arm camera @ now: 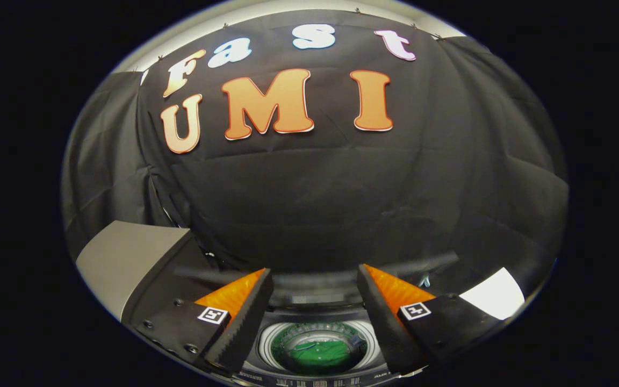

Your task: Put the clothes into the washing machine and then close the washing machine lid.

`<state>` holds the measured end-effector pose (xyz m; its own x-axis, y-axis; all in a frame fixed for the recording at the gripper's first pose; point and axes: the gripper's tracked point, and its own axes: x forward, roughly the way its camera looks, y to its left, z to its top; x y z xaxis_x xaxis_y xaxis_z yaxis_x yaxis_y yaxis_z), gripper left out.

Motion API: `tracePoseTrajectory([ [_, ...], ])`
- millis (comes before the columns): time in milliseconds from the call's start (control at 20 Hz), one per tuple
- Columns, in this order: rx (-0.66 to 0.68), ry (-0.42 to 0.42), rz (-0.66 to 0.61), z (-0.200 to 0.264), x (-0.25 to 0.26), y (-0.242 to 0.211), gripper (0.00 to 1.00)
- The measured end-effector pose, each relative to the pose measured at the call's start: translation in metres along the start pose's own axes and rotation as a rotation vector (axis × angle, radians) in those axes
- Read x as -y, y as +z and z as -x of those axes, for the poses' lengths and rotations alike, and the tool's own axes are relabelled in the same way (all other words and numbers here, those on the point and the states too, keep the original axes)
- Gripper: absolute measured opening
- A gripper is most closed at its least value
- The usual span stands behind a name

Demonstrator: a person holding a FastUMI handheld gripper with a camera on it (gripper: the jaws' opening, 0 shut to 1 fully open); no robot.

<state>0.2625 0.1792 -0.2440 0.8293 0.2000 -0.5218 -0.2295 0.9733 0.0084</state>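
My gripper (315, 277) stands open with nothing between its fingers, held high above a top-loading washing machine (315, 317). Below and between the fingers I see the round drum opening with a green garment (320, 352) lying inside it. The machine's lid (127, 258), a grey panel with a dark inner side, stands raised at the left, just beyond the left finger (245, 317). The right finger (382, 317) hangs over the drum's right rim.
Black cloth walls the booth behind and to both sides of the machine. A white patch (495, 293) shows past the right finger. The machine's control strip (315, 381) runs along its near edge.
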Motion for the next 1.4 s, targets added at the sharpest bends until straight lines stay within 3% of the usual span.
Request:
tracePoseTrajectory([
  [200, -0.024, 0.001, -0.049, 0.018, 0.006, -0.023, 1.00],
  [350, 0.054, -0.014, -0.036, 0.015, 0.009, 0.014, 0.98],
  [600, 0.062, -0.013, -0.004, -0.073, -0.006, 0.080, 0.99],
  [750, -0.047, -0.028, 0.011, -0.127, -0.004, 0.061, 0.99],
  [850, -0.037, -0.009, 0.020, -0.131, -0.006, 0.063, 1.00],
  [1050, 0.010, 0.035, 0.049, -0.065, -0.007, 0.034, 1.00],
  [1250, -0.064, 0.024, 0.050, 0.007, -0.002, -0.029, 1.00],
  [1400, -0.006, 0.016, 0.028, 0.054, -0.002, -0.027, 1.00],
])
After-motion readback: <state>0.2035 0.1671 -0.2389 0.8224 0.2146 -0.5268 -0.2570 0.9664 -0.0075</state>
